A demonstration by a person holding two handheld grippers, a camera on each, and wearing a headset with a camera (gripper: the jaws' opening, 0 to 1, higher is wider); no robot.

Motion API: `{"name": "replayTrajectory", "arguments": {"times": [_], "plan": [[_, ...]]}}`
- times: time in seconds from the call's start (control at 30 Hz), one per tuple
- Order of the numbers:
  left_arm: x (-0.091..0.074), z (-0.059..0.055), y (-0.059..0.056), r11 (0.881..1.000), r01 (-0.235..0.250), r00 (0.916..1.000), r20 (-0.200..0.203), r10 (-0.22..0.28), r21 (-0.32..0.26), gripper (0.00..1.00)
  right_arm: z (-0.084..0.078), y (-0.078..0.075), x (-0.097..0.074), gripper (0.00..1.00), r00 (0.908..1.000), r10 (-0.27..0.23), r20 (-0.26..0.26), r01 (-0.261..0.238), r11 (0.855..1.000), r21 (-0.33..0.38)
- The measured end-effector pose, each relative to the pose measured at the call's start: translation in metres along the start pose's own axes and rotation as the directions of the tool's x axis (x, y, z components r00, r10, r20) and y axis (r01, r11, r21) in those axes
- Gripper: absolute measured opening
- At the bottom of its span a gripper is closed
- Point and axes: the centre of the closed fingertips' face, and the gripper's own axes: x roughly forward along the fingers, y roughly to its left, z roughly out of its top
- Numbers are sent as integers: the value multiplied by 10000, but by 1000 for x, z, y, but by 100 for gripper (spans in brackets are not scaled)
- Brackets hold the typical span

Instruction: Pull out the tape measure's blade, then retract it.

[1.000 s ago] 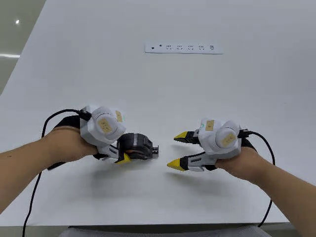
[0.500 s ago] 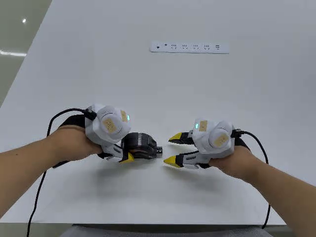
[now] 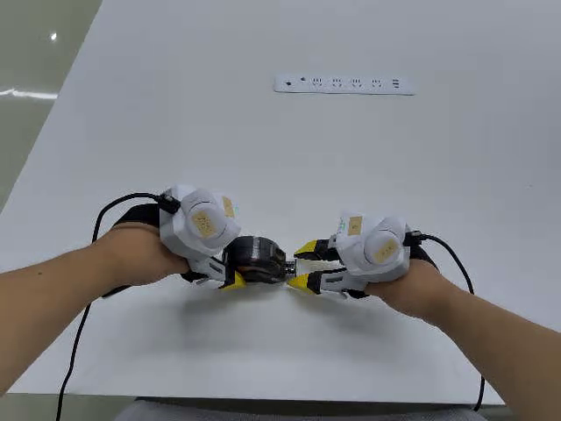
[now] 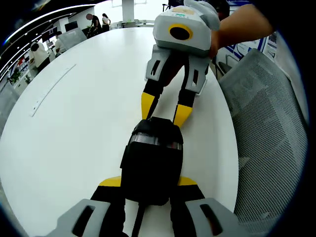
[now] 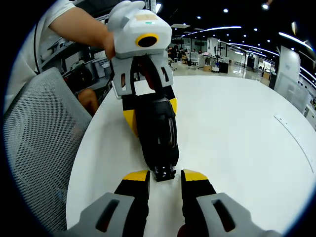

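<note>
Here — boxy, matte-black tape measure

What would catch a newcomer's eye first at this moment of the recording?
The black tape measure stands out, clamped in the left gripper near the front edge of the white table. The right gripper faces it nose to nose, its open yellow-tipped jaws on either side of the blade's end hook. Farther back on the table lies a white power strip.
</note>
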Motion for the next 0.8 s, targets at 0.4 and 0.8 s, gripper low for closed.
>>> {"name": "replayTrajectory", "arguments": {"times": [0.4,0.8], "plan": [[0,0,0,10000,18,10000,13,-18,-4,33,-1,0,4,16,9999,154,-6,-154,9997,-193],[0,1,-1,10000,40,10000,20,-41,34,33,-3,2,6,13,9995,314,-44,-316,9980,-545]]}}
